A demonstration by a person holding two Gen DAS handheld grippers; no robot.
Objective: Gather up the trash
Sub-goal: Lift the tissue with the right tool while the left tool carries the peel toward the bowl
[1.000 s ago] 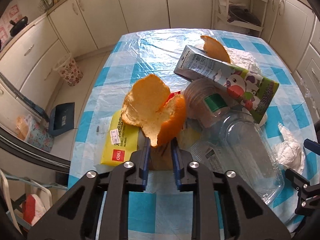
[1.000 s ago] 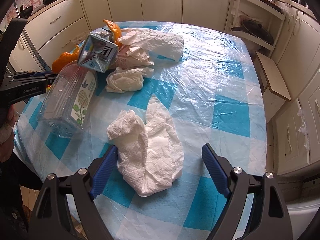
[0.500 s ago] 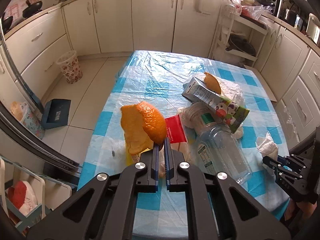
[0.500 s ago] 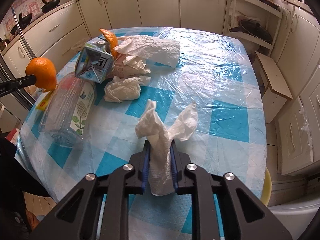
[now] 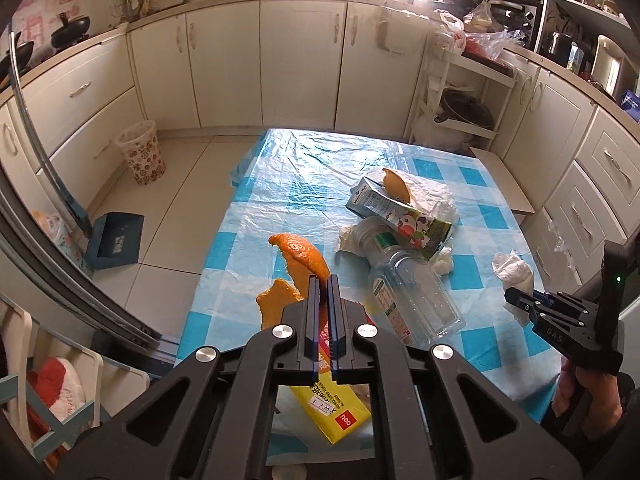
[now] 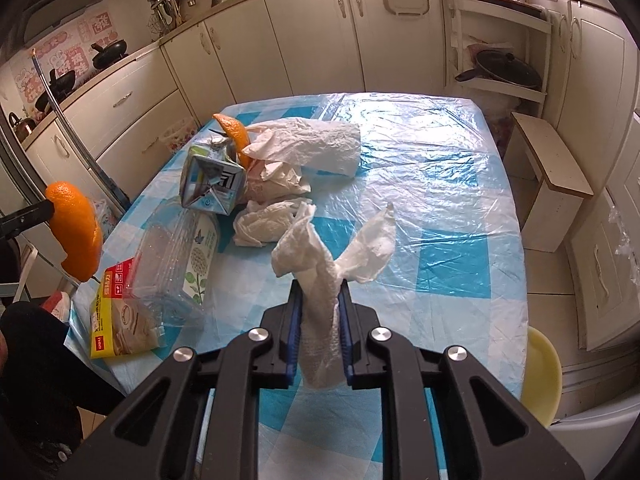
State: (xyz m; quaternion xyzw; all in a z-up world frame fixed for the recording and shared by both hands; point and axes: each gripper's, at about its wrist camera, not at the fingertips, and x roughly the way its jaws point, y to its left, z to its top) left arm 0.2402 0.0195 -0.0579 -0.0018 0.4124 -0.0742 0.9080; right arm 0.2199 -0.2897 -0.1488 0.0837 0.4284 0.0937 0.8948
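In the left wrist view, the left gripper (image 5: 322,280) is at 6 o'clock of the picture. Its two fingers are almost together and they pinch a piece of orange peel (image 5: 298,258), which is lifted above the table (image 5: 288,184). The peel sticks out toward 11 o'clock from the fingertips. Under the gripper lies a yellow packet (image 5: 330,410) on the near edge of the table. At about 2 o'clock from the fingertips a clear plastic bottle (image 5: 412,300) lies on its side, and a milk carton (image 5: 400,216) rests across its top end. A second piece of peel (image 5: 396,186) stands on the carton. A floral waste bin (image 5: 141,151) stands on the floor at 10 o'clock, well apart from the table. At 3 o'clock the right gripper (image 5: 516,300) shows with a white tissue (image 5: 514,270) in it.

In the right wrist view, the right gripper (image 6: 319,292) is at 6 o'clock. Its fingers are closed to a narrow gap on the white tissue (image 6: 324,264), which is held off the table (image 6: 440,200); two ends of it spread out above the fingertips. At 11 o'clock the milk carton (image 6: 210,188) lies with crumpled paper (image 6: 312,148) beside it, and the second piece of peel (image 6: 236,134) is touching both. The clear plastic bottle (image 6: 176,256) lies at 9 o'clock, and the yellow packet (image 6: 118,316) is just beside its lower end. At the left edge the orange peel (image 6: 76,232) hangs in the air.
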